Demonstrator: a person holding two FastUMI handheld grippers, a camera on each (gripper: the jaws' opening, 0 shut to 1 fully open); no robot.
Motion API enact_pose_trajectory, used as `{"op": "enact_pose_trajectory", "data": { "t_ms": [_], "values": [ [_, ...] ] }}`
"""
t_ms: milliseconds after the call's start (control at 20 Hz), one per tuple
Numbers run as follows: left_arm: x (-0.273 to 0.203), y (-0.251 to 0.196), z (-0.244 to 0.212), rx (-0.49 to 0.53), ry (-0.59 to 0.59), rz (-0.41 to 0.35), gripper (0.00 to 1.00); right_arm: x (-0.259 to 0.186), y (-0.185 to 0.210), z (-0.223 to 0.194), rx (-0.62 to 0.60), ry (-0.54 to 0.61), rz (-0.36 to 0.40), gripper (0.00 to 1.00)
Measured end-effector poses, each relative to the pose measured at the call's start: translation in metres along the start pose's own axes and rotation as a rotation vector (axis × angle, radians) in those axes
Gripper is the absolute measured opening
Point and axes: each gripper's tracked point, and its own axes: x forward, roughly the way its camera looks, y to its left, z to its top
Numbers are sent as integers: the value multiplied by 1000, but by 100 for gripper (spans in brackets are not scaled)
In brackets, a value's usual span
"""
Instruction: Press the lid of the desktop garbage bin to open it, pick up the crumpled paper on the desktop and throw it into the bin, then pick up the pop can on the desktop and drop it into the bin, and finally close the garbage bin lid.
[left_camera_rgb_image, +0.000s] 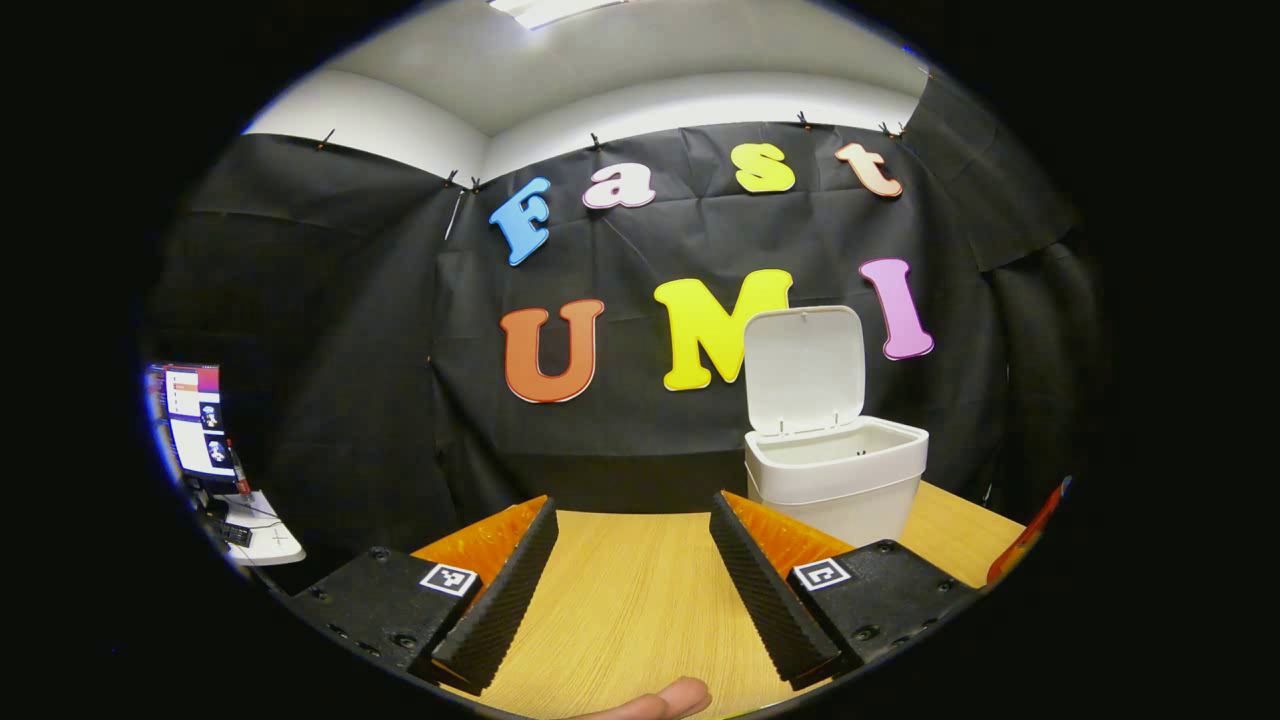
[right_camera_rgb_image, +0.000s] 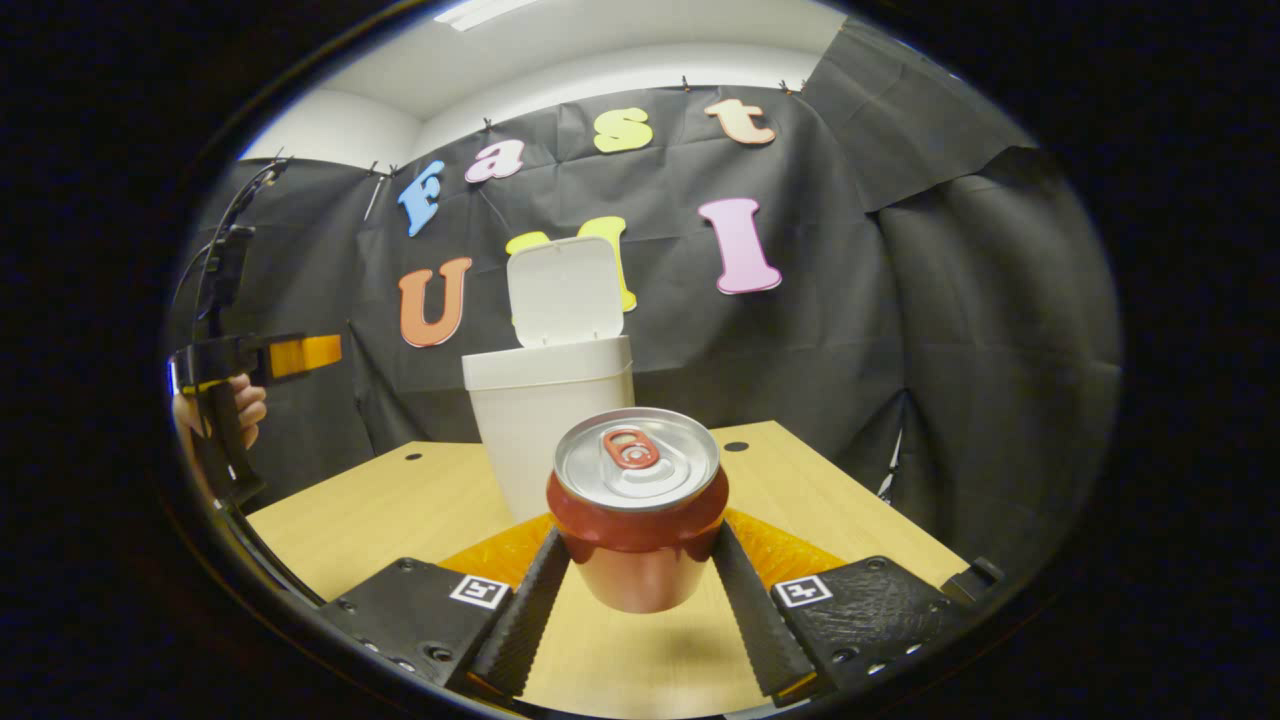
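Observation:
A red pop can (right_camera_rgb_image: 637, 510) with a silver top hangs upright above the wooden table (right_camera_rgb_image: 400, 510), its shadow below it, with my right gripper (right_camera_rgb_image: 640, 560) shut on its sides. Just behind the can stands the white garbage bin (right_camera_rgb_image: 545, 420), its lid (right_camera_rgb_image: 565, 290) raised upright. In the left gripper view the same bin (left_camera_rgb_image: 835, 480) sits at the right on the table (left_camera_rgb_image: 630, 600) with its lid (left_camera_rgb_image: 805, 368) open. My left gripper (left_camera_rgb_image: 632, 545) is open with nothing between its fingers, left of the bin. The left gripper (right_camera_rgb_image: 300, 355) also appears far left, held by a hand (right_camera_rgb_image: 235, 410).
A monitor and small side desk (left_camera_rgb_image: 200, 440) stand at the far left beyond the table. The table's back edge meets the black cloth wall. Two small holes (right_camera_rgb_image: 735, 446) mark the tabletop near the bin. A fingertip (left_camera_rgb_image: 660, 702) shows at the bottom edge.

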Motion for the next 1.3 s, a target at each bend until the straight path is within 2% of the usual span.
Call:
{"op": "enact_pose_trajectory", "data": {
  "t_ms": [150, 350, 500, 700, 850, 1100, 1300],
  "values": [
    [-17, 4, -10, 18, -3, -26, 98, 0, 19, 11, -47, -14, 8, 81],
    [-35, -1, -26, -5, 35, -76, 99, 1, 61, 35, -80, -34, 41, 81],
    [-45, 7, -33, -5, 36, -91, 98, 0, 92, 68, -127, -97, 46, 81],
    [-56, 11, -47, -22, 62, -126, 98, 12, 131, 103, -143, -116, 87, 81],
    [-56, 9, -54, -35, 75, -155, 98, 26, 139, 140, -172, -158, 60, 81],
    [-50, 25, -57, -54, 72, -134, 98, 52, 153, 195, -203, -187, 61, 80],
    [-40, 35, -67, -76, 97, -108, 98, 69, 161, 218, -194, -101, 82, 81]
  ]
}}
